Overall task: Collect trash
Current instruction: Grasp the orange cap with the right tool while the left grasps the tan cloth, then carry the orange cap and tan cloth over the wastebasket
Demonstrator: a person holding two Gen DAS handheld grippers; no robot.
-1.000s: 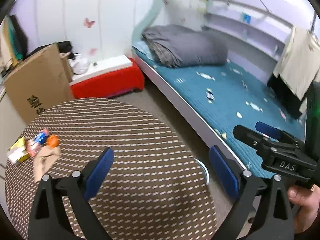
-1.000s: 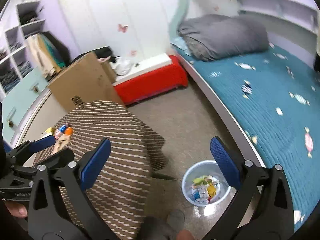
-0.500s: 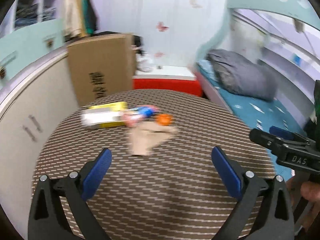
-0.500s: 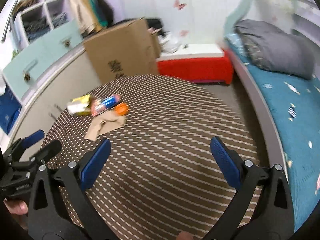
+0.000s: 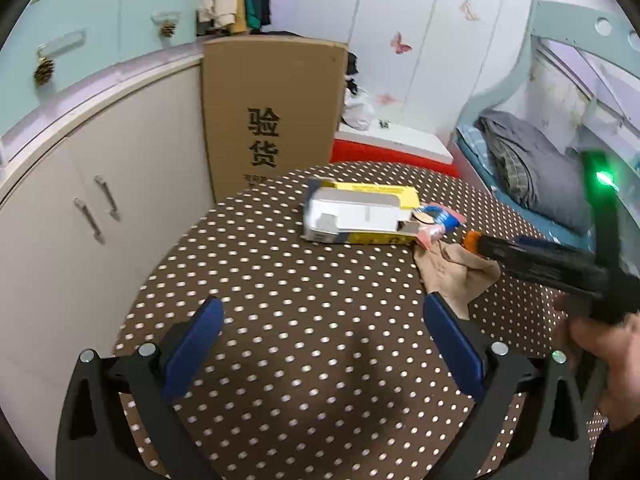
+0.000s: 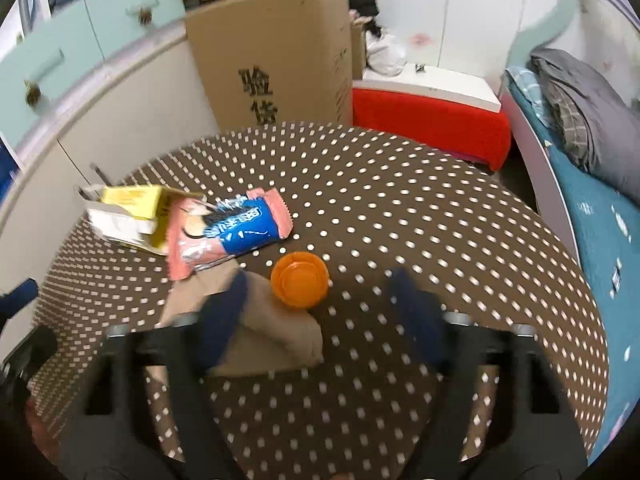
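Right hand-held gripper (image 6: 320,316) hangs over the polka-dot desk (image 6: 400,208), jaws spread apart, blurred. The orange bottle cap (image 6: 300,280) sits between its fingers, just ahead at twelve o'clock, touching the tan crumpled paper (image 6: 272,336) under the left finger. At ten o'clock lie the blue-and-pink snack wrapper (image 6: 236,232) and the torn yellow carton (image 6: 128,216). Left hand-held gripper (image 5: 320,336) is wide open too, empty, with the carton (image 5: 360,216) at twelve o'clock.

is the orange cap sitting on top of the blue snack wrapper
No, the round orange plastic cap rests on the dotted tablecloth, apart from the blue snack wrapper.
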